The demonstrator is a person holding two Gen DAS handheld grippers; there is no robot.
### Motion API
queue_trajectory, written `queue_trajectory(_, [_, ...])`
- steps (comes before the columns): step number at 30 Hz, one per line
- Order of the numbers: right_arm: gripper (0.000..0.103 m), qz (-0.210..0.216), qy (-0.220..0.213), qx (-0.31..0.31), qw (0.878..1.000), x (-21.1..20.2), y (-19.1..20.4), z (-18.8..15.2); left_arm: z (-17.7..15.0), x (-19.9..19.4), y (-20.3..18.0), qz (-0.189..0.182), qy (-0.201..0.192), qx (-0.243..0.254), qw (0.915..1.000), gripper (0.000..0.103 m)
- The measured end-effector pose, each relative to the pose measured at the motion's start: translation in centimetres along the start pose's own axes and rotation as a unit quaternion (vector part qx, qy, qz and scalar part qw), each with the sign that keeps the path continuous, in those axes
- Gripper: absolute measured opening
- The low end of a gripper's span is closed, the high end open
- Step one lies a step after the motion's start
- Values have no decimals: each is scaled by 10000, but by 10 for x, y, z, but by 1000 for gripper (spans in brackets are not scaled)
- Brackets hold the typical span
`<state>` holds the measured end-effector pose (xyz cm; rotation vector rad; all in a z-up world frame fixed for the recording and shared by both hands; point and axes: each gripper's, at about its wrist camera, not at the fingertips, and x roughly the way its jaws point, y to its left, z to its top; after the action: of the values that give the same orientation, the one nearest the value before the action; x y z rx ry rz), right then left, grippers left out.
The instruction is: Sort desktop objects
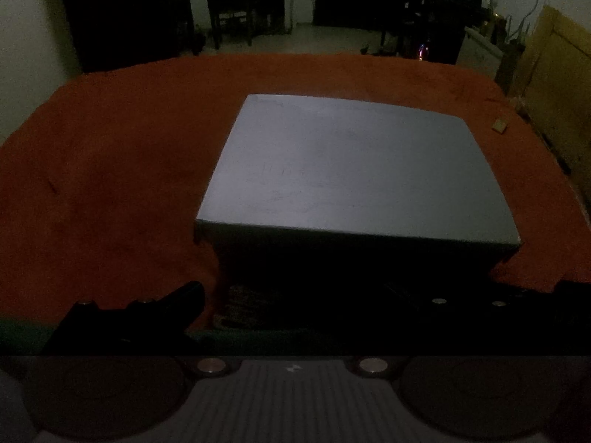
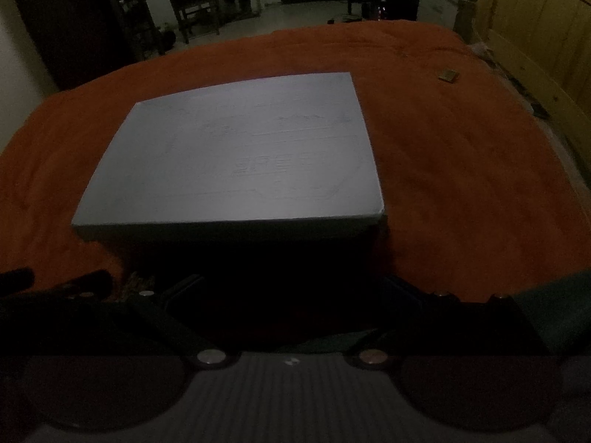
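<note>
A large grey flat box (image 1: 354,170) with its lid on lies on an orange cloth (image 1: 110,184); it also shows in the right wrist view (image 2: 236,155). My left gripper (image 1: 317,295) is open, fingers wide apart just in front of the box's near side, which lies in dark shadow. My right gripper (image 2: 295,291) is open too, fingers spread before the same near side. A small tan object (image 1: 499,126) lies on the cloth at the far right; in the right wrist view (image 2: 448,75) it sits beyond the box. Neither gripper holds anything that I can see.
A wooden panel (image 2: 535,37) runs along the cloth's right edge. A dark chair (image 1: 229,3) and dark furniture (image 1: 122,14) stand beyond the far edge. The scene is very dim. The other gripper's dark parts (image 2: 55,284) show at the lower left.
</note>
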<state>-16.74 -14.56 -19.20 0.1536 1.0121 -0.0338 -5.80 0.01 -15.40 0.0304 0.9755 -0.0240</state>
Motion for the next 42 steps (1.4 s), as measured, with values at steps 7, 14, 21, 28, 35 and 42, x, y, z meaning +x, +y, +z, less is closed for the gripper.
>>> queue_trajectory(7, [103,-21,-26,-5,10000,1,2,-2,1,1,0,29,-17,34,10000,102])
queue_trajectory(14, [103,-51,-15,23,10000,0,-1,-1,-1,1,0,-203,-16,-81,9998,103])
queue_trajectory(21, [103,-67,20,20,10000,2,2,-1,-2,3,0,-135,-29,-54,9999,103])
queue_trajectory(28, [103,-138,-13,-19,9999,2,7,-4,-2,3,-4,-128,-24,-55,9999,102])
queue_trajectory(35, [103,-165,-25,-29,9999,4,7,-5,-3,4,-2,-184,6,-106,9998,103])
queue_trajectory(42, [103,-183,-32,-43,9998,5,6,-6,-4,5,-1,-168,19,-108,9998,102])
